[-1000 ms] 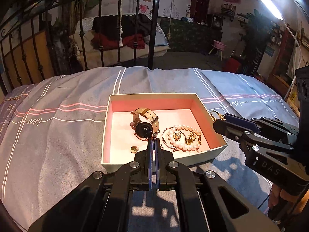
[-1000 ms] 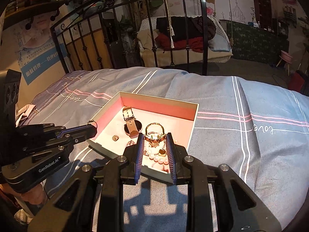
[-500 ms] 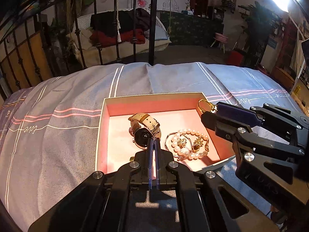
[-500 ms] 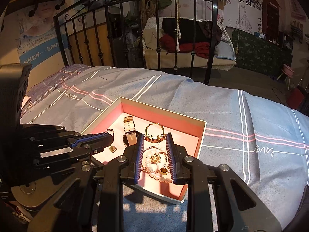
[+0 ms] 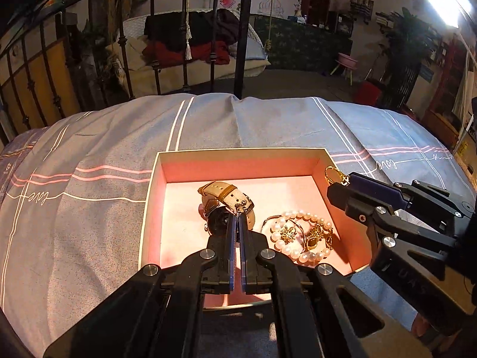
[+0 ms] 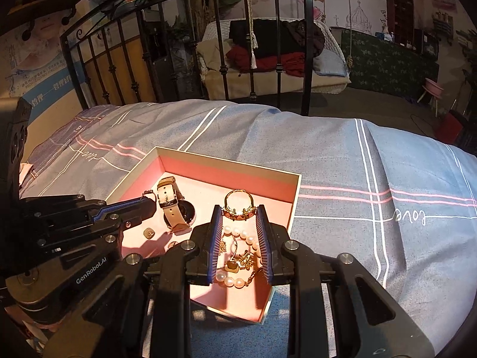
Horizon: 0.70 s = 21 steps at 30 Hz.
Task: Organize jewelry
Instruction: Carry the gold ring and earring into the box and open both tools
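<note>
Two grippers hang over the open pink-lined box (image 6: 293, 179) on the bed (image 6: 342, 155), and each carries something small. The right gripper (image 6: 238, 213) is clamped on a gold ring (image 6: 238, 198), which stands upright between its tips with the hoop rising above the far floor of the box. The left gripper (image 5: 237, 219) has its fingers pressed together on a tiny silvery piece (image 5: 239, 208) (too small to name), held above the watch (image 5: 222, 208).

To do the drop well, I would lower the ring toward bare floor at the far side, clear of the pearl bracelet (image 6: 238, 256), then part the fingers slowly so it settles without rolling.

Inside the box, the watch lies toward the left side in the right wrist view, its tan strap running from the near side to the far wall, dial at the near end. A small gold stud (image 6: 148, 233) sits just beside it.
</note>
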Motion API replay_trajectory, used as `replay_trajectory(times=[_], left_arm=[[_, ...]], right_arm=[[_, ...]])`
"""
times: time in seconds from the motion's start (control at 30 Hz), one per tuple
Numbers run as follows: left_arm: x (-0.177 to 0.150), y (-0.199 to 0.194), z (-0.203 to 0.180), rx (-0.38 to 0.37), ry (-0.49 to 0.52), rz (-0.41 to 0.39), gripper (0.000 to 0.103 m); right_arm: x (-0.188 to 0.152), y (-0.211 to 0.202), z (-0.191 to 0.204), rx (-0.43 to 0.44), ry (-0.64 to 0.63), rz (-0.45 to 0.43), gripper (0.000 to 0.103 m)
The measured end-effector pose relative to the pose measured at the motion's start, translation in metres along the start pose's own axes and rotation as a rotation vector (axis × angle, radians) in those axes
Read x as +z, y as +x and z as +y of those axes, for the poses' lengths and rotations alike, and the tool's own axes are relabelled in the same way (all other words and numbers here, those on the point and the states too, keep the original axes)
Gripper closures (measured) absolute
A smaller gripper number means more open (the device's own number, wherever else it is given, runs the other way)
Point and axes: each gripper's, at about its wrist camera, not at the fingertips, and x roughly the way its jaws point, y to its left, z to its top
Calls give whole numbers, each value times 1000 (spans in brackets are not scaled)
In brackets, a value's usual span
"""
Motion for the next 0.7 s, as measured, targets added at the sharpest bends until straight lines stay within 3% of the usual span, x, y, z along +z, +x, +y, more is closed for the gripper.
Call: replay_trajectory(times=[0.7], left_arm=[[-2,27,8,23,-25,66,101]], right_arm=[[-12,40,16,8,-64,110,79]])
